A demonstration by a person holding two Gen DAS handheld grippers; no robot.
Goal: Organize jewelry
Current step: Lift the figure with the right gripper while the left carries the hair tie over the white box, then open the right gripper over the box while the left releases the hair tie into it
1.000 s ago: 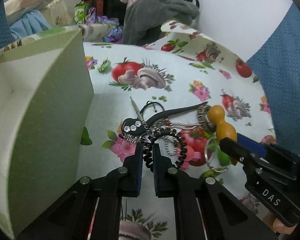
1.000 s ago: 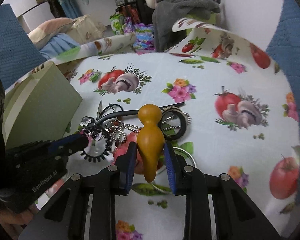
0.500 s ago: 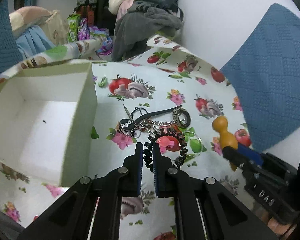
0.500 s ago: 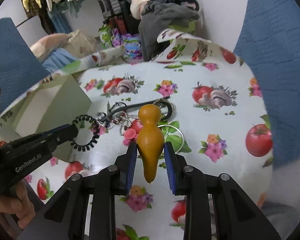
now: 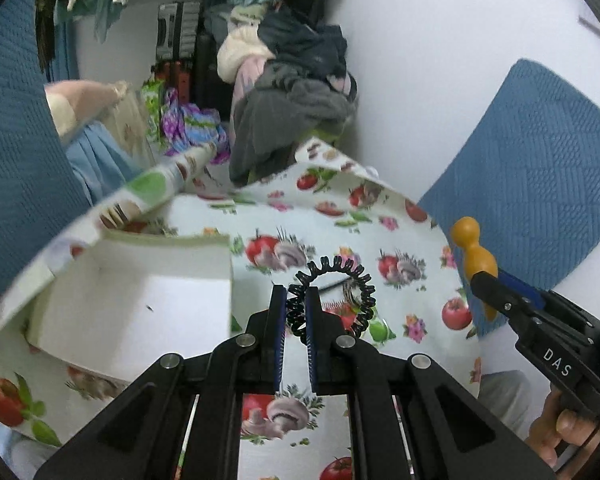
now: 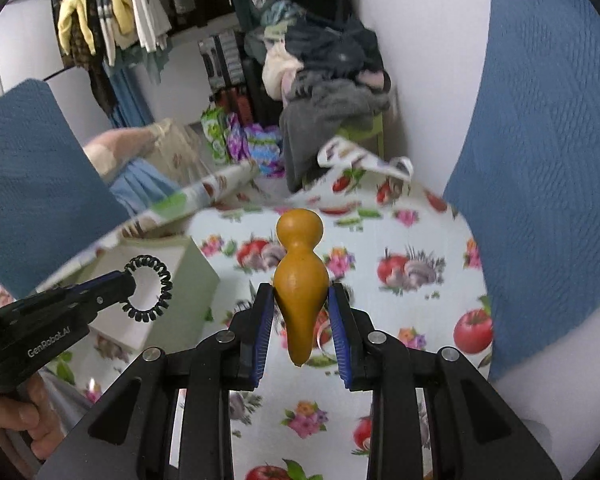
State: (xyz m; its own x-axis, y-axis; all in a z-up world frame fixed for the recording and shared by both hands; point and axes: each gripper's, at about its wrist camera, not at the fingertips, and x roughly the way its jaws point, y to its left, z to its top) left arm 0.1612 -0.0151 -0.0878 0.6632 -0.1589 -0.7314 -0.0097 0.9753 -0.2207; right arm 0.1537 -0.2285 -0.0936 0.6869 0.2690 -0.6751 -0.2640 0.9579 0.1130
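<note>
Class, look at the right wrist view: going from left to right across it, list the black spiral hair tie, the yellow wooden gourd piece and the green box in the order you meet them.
black spiral hair tie → green box → yellow wooden gourd piece

black coiled spiral hair tie: pinched, aloft | mustard-yellow gourd-shaped wooden piece: clamped, bulb end up
</note>
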